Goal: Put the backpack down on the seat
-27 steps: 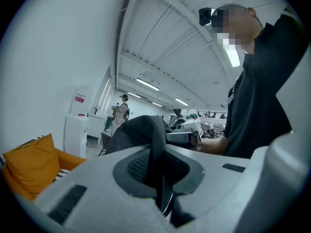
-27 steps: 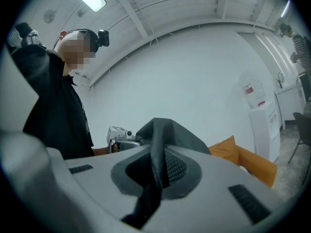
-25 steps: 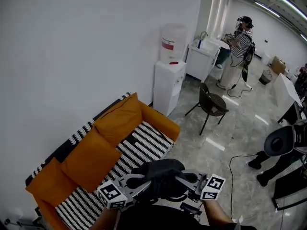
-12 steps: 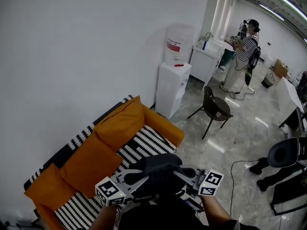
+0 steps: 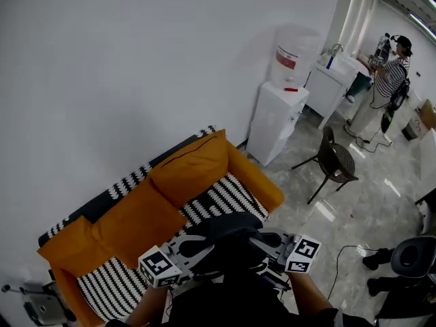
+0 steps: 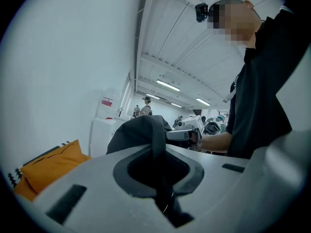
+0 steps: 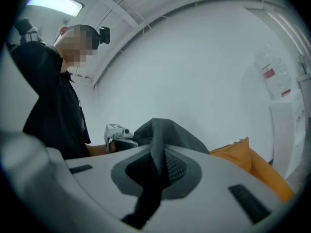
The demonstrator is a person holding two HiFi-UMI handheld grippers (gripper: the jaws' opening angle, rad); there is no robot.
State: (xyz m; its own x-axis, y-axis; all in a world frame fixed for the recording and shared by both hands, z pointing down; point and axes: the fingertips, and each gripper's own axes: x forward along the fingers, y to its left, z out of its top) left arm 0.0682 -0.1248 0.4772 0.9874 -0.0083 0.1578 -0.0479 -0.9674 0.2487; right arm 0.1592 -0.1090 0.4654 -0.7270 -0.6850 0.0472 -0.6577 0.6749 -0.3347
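I have the black fabric backpack [image 5: 230, 239] up in front of me, pinched from both sides. My left gripper [image 5: 199, 249] has its jaws drawn nearly together on a fold of the dark fabric, which runs up out of the slot between them in the left gripper view. My right gripper [image 5: 264, 245] is clamped on another fold in the same way, jaws narrow, with cloth filling the gap. The bag bulges up between the two grippers and does not rest on anything I can see. Below and beyond it is the orange sofa [image 5: 193, 167] with its black-and-white striped seat [image 5: 228, 195]; the seat is bare. A white water dispenser [image 5: 278, 118] stands just beside the sofa's far arm; a dark chair [image 5: 337, 163] stands on the glossy floor, well apart.
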